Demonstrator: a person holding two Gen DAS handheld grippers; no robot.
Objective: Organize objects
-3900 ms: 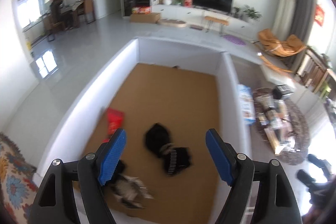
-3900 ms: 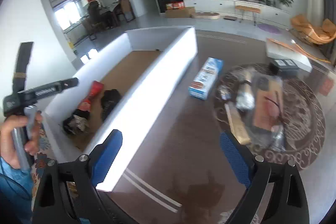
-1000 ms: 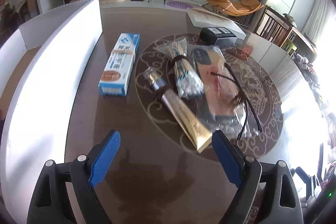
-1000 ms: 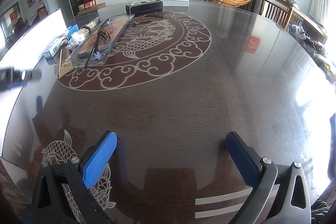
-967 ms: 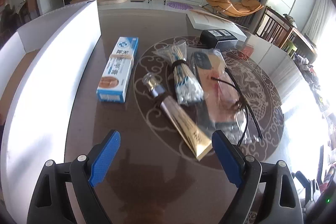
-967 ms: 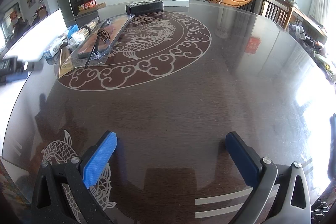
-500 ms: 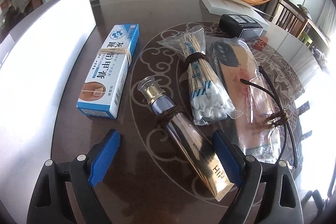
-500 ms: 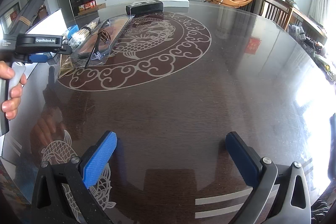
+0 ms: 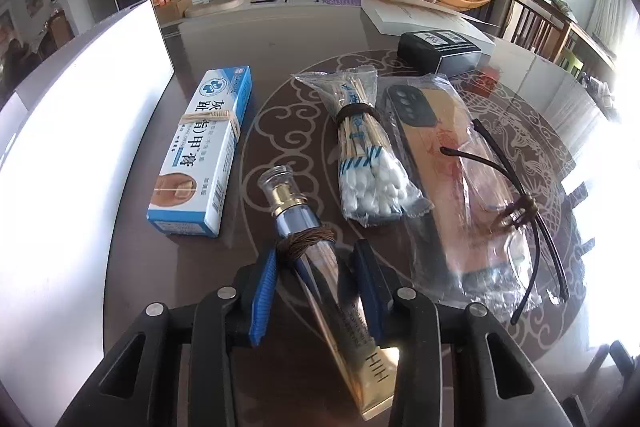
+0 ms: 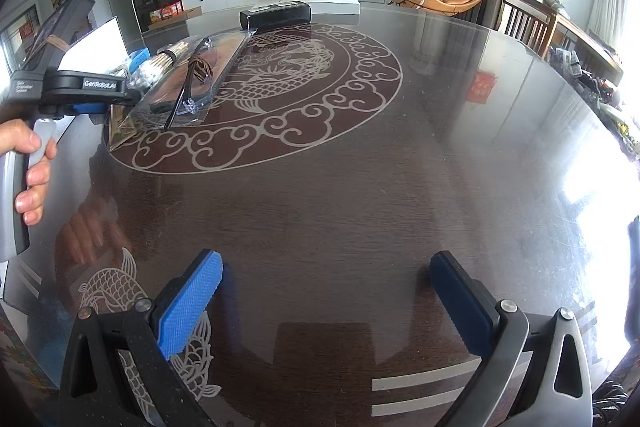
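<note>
Tube [image 9: 320, 267] midsection hidden between left fingers [image 9: 262, 291]

- The dark brown glossy table [image 9: 280, 39] bears a pale ring of cloud scrolls around a dragon, and pale fish near its edge.
- The long blue-and-white carton [image 9: 204, 147] carries dark characters.
- The gold tube with a clear cap [image 9: 320, 267] is wound with brown cord.
- The bagged white-tipped cotton swabs [image 9: 366, 155] show blue bands.
- Both grippers' ribbed pads [image 10: 188, 303] are blue.
</note>
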